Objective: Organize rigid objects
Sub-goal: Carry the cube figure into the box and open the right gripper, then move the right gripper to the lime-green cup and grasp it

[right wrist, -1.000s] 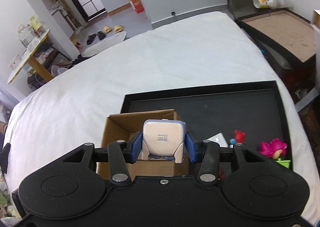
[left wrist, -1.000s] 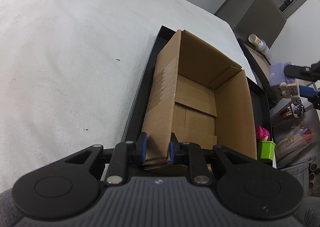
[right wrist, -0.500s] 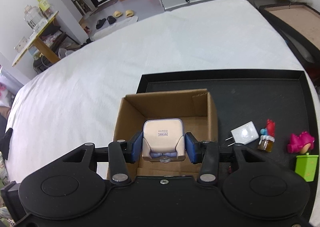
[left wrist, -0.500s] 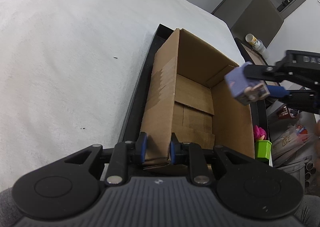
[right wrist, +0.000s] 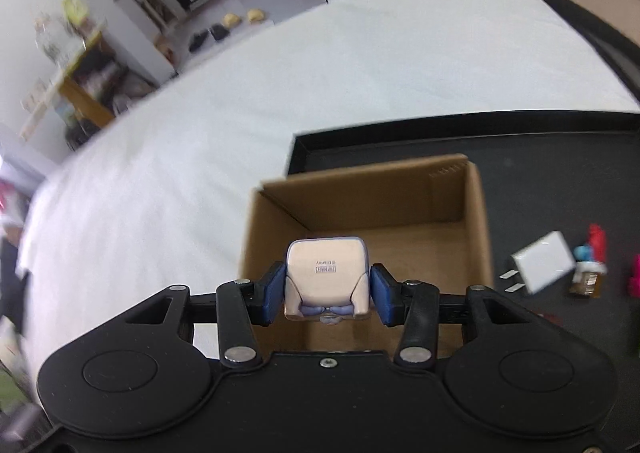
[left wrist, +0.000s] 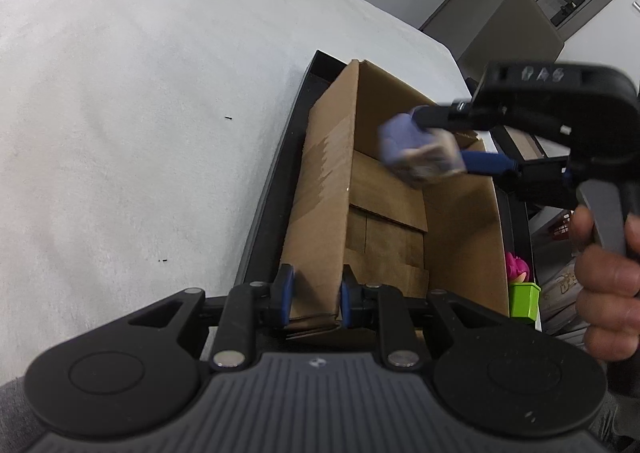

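Observation:
An open cardboard box [left wrist: 320,193] [right wrist: 360,181] stands at the left end of a black tray [left wrist: 276,181] [right wrist: 520,141] on a white bedsheet. My left gripper [left wrist: 314,293] is shut on the box's near wall. My right gripper [right wrist: 327,289] carries a small beige and lavender toy figure [right wrist: 326,269] [left wrist: 416,153] over the box's open top. Its jaws are opening, with the toy still between the blue pads and no drop visible. A hand [left wrist: 608,285] grips the right tool's handle.
On the tray right of the box lie a white plug charger [right wrist: 544,261], a small red and blue figure [right wrist: 590,261] and a pink figure on a green block [left wrist: 522,293]. A dark side table [right wrist: 592,5] stands past the bed's far right corner.
The right gripper has come in from the right with the toy and sunk to just above the box's open top. The left gripper has stayed on the box wall.

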